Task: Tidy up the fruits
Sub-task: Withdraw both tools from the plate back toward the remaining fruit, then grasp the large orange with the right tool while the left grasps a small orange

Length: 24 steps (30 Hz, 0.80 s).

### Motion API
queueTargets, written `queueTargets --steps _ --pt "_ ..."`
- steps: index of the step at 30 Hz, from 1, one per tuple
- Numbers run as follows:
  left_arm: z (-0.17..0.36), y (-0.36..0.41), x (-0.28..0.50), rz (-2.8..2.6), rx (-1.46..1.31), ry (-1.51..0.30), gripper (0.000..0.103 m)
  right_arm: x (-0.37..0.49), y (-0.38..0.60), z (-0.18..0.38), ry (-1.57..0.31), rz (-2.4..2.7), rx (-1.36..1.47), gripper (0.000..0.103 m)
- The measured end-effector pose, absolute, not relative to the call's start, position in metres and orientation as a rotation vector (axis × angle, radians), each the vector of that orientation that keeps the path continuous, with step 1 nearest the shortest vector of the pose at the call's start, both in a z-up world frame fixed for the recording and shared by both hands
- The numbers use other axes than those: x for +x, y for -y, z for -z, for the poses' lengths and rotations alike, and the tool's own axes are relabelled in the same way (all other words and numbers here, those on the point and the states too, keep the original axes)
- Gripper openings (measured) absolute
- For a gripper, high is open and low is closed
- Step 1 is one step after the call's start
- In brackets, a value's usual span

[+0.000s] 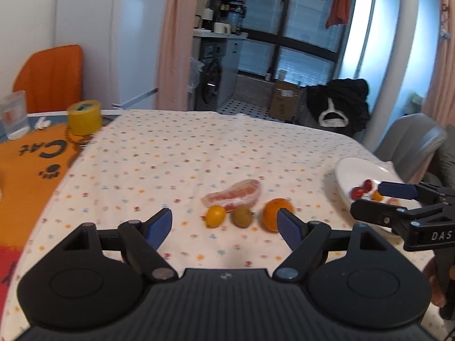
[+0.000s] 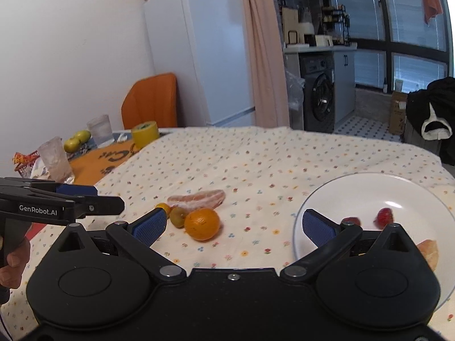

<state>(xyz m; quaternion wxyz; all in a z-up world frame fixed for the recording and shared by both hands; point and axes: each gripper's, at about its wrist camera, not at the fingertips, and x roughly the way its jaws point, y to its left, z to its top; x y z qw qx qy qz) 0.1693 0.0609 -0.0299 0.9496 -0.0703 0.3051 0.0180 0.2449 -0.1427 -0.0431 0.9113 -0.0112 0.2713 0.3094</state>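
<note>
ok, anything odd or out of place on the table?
Nothing spilled or damaged. Four fruits remain off the white plate: a peeled pink pomelo segment, round orange, brown kiwi and small yellow citrus, clustered on the floral tablecloth. Both tongs are open and empty.

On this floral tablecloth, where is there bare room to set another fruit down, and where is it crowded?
Free: the floral tablecloth behind the peeled pomelo segment, and the strip between the round orange and the white plate. Crowded: the cluster of small yellow citrus, brown kiwi, orange and pomelo, and the far-left corner by the yellow tape roll.
</note>
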Motion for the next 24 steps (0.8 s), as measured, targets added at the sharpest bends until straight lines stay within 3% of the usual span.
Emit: queueTargets --steps 20,24 --pt "0.051 -0.084 0.19 -0.08 -0.215 -0.645 0.078 0.262 0.093 0.063 -0.649 -0.73 -0.098 0.102" --pt "0.057 -0.081 0.197 -0.076 -0.207 -0.657 0.075 0.268 0.088 0.069 -0.672 -0.738 -0.098 0.094"
